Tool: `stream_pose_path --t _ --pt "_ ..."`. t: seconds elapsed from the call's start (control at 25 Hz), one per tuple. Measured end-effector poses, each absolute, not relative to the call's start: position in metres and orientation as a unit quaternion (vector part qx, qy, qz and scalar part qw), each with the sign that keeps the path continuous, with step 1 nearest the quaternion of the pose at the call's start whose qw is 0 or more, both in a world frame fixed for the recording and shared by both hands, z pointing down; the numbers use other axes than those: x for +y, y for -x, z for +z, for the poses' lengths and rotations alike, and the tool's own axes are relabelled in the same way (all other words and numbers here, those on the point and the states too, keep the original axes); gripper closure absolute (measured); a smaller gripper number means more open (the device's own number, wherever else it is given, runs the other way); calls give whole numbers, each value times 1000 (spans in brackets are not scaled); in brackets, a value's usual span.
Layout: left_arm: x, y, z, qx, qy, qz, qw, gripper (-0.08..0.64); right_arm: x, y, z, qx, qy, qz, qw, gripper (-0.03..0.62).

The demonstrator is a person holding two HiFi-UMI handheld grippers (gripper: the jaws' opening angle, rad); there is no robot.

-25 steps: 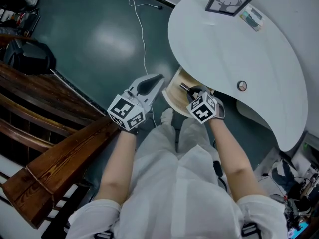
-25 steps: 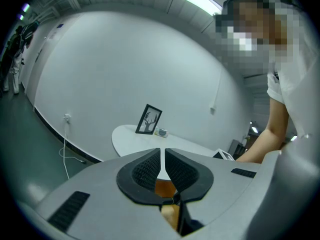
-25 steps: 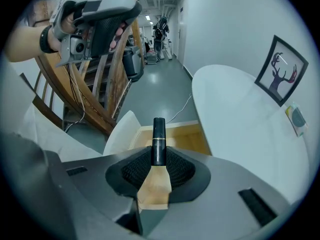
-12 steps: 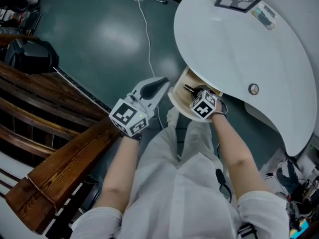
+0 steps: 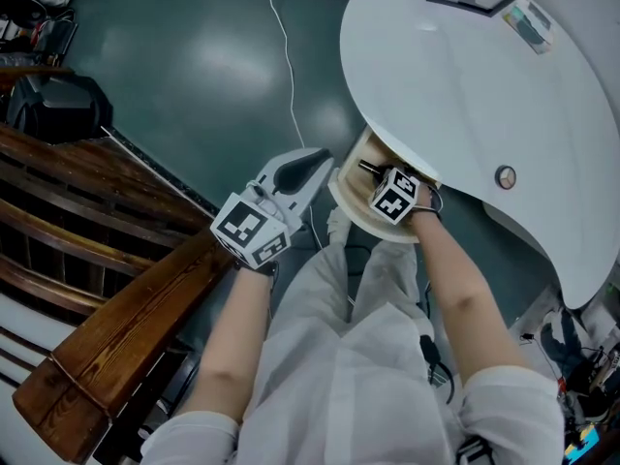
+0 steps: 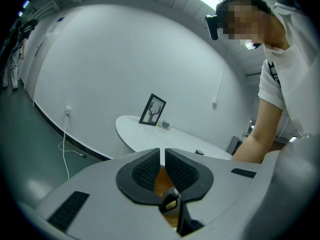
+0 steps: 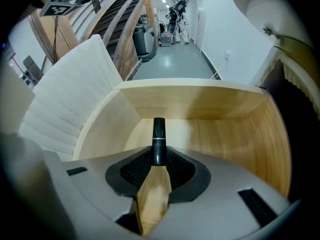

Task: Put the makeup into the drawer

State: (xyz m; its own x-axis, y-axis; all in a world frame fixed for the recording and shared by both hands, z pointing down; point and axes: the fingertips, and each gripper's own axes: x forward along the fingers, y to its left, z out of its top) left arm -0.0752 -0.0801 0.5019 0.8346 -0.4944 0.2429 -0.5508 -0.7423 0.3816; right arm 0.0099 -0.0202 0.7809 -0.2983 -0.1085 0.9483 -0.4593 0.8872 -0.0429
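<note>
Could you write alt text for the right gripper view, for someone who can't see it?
A gripper holds a slim black makeup tube with a gold band, pointing it into an open pale wooden drawer. A white ribbed panel stands at the left.

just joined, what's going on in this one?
A person is working with a gripper in each hand. The right gripper is clamped on a slim black makeup tube and points down into the open wooden drawer under the white table. The tube is not yet released. The left gripper hangs beside the drawer, jaws together and empty.
</note>
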Motion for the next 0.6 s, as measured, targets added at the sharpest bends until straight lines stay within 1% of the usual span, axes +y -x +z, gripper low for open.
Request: stream_pose_path --t 0.28,0.6 --pt "-82 74 509 -279 -931 67 225 535 -19 -6 802 -784 -175 161 574 505" --pt "-80 71 514 -276 -931 69 229 535 -12 1 809 -788 -160 169 570 505"
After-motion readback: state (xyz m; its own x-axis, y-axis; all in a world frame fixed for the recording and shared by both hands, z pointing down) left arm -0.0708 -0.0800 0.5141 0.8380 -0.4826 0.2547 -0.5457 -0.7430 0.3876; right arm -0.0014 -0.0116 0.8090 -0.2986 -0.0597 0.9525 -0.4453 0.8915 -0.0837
